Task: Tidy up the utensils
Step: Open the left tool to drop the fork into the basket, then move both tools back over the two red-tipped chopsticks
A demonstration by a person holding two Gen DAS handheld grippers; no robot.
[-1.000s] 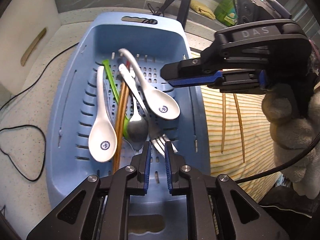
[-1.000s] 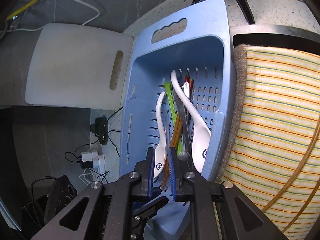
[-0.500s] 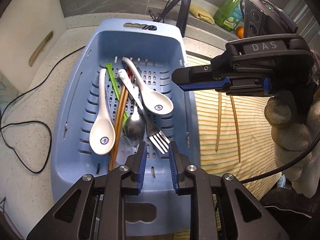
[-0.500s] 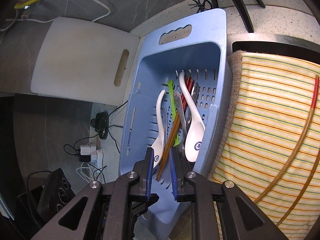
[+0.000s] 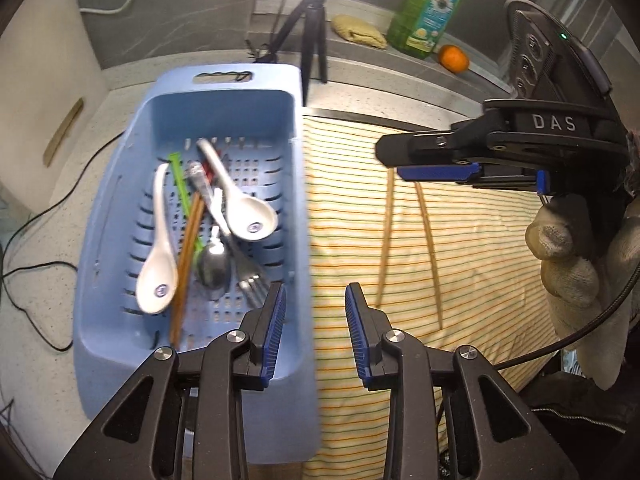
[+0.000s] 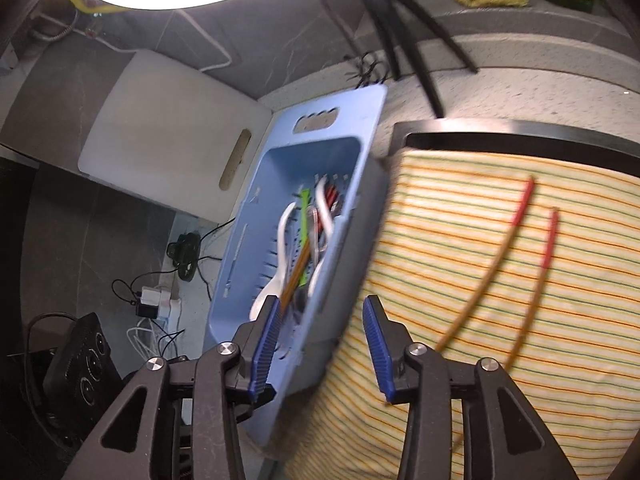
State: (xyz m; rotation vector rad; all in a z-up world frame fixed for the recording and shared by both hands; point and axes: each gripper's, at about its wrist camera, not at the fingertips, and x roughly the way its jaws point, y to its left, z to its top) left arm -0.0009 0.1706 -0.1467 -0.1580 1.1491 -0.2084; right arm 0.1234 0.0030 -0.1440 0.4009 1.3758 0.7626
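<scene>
A blue slotted basket (image 5: 120, 184) (image 6: 256, 240) holds two white ceramic spoons (image 5: 248, 216), a metal spoon (image 5: 212, 268), a fork (image 5: 250, 276), brown chopsticks (image 5: 186, 256) and a green utensil. Two red-tipped chopsticks (image 5: 386, 240) (image 6: 492, 264) lie on the striped cloth (image 5: 460, 260) to its right. My left gripper (image 5: 314, 328) is open and empty over the basket's right rim. My right gripper (image 6: 320, 344) is open and empty; in the left wrist view it hovers above the cloth (image 5: 436, 164).
A white cutting board (image 6: 160, 144) leans at the left. A tripod (image 5: 310, 28), a green bottle (image 5: 428, 8), a yellow sponge and an orange (image 5: 454, 58) stand at the back. Cables and a power strip (image 6: 156, 300) lie left of the basket.
Both grippers have opened from shut. Both have pulled back and shifted right, from over the basket towards the striped cloth.
</scene>
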